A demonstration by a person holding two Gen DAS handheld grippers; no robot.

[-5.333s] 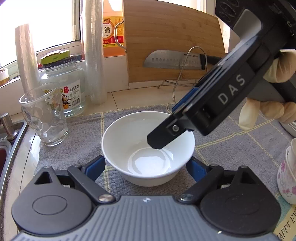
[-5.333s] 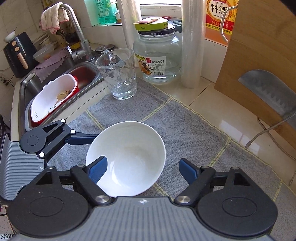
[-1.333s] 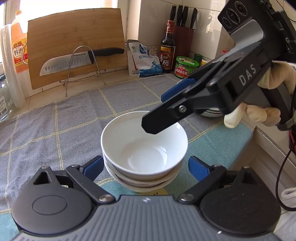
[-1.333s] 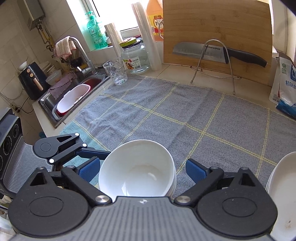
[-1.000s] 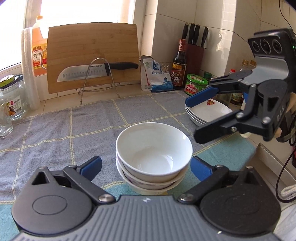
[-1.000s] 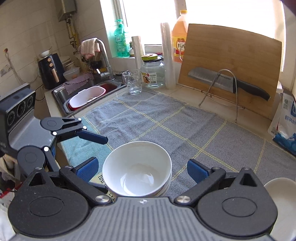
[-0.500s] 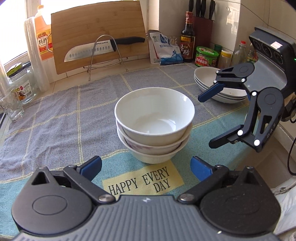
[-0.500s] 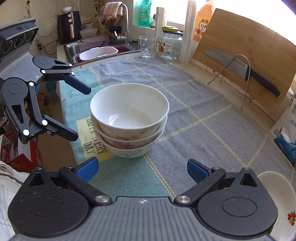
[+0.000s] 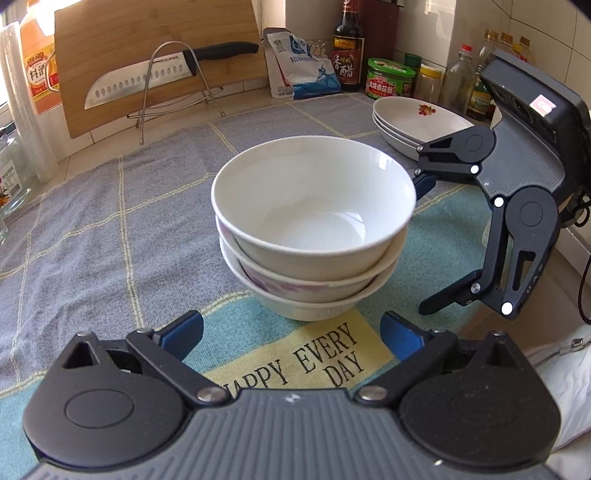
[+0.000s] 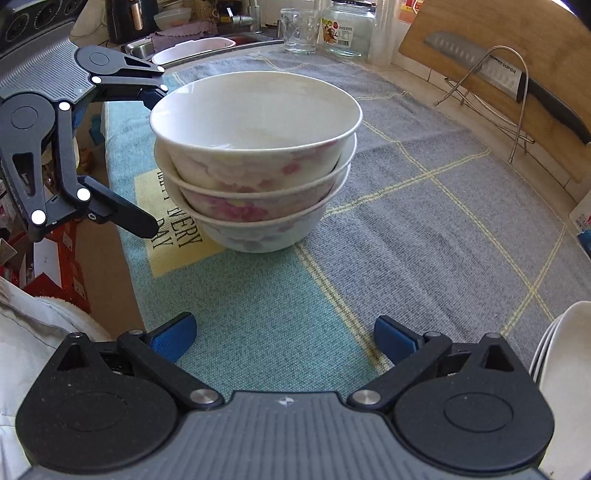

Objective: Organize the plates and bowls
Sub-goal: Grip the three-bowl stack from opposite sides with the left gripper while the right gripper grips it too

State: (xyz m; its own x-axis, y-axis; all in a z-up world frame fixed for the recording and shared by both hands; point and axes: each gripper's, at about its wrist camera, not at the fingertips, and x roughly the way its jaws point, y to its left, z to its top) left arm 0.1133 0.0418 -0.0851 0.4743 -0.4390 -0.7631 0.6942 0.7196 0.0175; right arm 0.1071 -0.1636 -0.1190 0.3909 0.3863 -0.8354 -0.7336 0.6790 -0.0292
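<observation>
- Bowls (image 9: 314, 229), three nested in one stack, stand on the mat (image 9: 110, 221) just past the yellow "HAPPY EVERY DAY" patch (image 9: 306, 363), close in front of both cameras.
- Left gripper (image 9: 290, 332) is spread wide and holds nothing, its blue pads short of the stack.
- Right gripper (image 10: 284, 334) is likewise released and empty, near the stack's other side.
- Plates (image 9: 417, 118) sit stacked farther right on the mat.
- Knife (image 9: 166, 74) rests on a wire stand against the cutting board (image 9: 147, 33) at the back.
</observation>
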